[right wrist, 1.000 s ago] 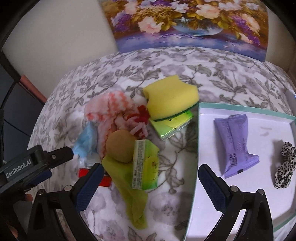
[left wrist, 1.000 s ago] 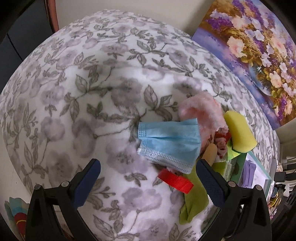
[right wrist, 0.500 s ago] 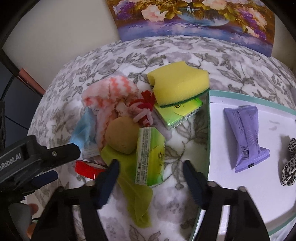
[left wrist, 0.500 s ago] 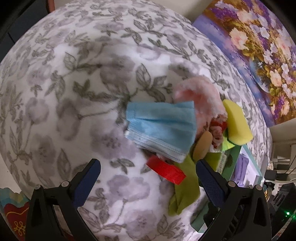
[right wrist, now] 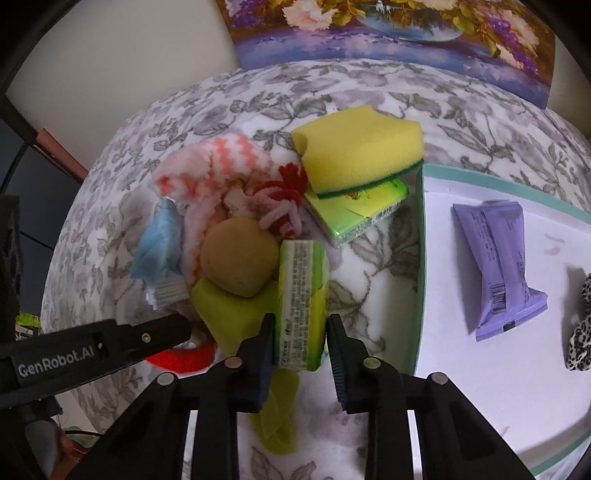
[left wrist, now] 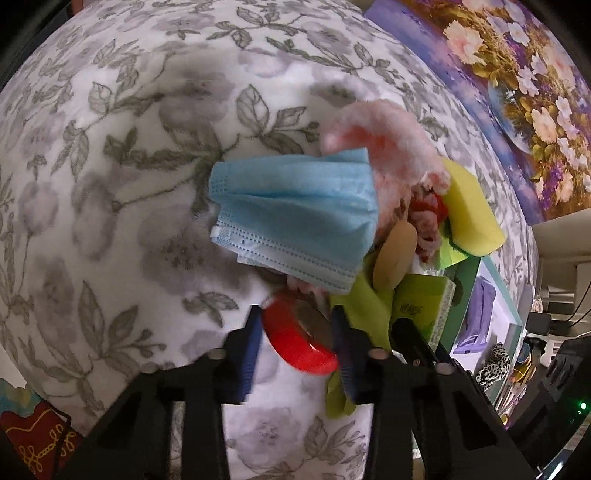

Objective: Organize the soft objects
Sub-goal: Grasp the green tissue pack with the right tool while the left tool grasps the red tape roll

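A heap of soft things lies on the flowered blanket [left wrist: 110,184]. A blue face mask [left wrist: 295,210] rests against a pink fuzzy cloth [left wrist: 388,140]. My left gripper [left wrist: 297,328] points steeply down, its jaws closing, with both pads against a red tape roll [left wrist: 295,347]. In the right wrist view my right gripper [right wrist: 300,332] is closing too, its pads on the sides of a green tissue pack [right wrist: 301,295]. That pack stands on edge beside a tan round puff [right wrist: 238,258] and on a lime cloth [right wrist: 229,314].
A yellow sponge [right wrist: 358,147] lies on a second green pack [right wrist: 354,210]. To the right, a teal-rimmed white tray [right wrist: 421,258] holds a purple packet [right wrist: 495,266] and a leopard scrunchie [right wrist: 580,343]. A flower painting [right wrist: 388,33] leans at the back.
Both grippers went from wide open to narrow. The left one came down over the red tape roll; the right one closed in around the green tissue pack.
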{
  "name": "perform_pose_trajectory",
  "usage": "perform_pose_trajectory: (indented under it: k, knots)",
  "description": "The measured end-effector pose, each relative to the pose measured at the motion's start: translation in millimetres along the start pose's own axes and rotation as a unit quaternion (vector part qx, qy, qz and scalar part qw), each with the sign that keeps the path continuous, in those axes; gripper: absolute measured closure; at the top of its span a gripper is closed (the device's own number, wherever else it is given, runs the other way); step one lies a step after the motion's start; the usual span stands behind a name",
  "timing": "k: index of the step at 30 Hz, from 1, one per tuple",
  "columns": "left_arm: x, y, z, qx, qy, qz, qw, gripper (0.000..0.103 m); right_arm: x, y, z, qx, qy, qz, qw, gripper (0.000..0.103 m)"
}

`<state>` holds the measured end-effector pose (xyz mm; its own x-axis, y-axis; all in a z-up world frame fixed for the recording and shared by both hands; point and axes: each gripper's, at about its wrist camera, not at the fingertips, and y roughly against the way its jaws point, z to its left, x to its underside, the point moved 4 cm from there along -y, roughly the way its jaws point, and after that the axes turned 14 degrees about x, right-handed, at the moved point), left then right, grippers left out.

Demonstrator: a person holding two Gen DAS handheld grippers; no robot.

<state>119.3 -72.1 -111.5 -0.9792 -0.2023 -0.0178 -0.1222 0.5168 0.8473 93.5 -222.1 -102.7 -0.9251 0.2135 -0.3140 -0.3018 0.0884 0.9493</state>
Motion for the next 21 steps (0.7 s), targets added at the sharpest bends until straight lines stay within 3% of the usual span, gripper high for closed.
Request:
perform_pose_trajectory:
  k: [2, 9, 21]
  knots:
    - [1.0, -4.2, 1.4, 0.007, 0.005, 0.007, 0.9999, 0.080, 1.0, -3.8, -1.6, 0.001, -0.002, 0.006, 1.000, 0.077]
    - [0.8, -18.0, -1.0, 0.011, 0.004, 0.025, 0.9996, 0.084, 2.8, -10.3, -5.3, -0.004, -0.010, 0.015, 1.000, 0.078]
    - [3.3, 2.9, -12.7, 0.032, -0.021, 0.006, 0.9993, 0.087, -2.8, 0.0, -16.0, -0.009, -0.032, 0.007, 0.999, 0.080]
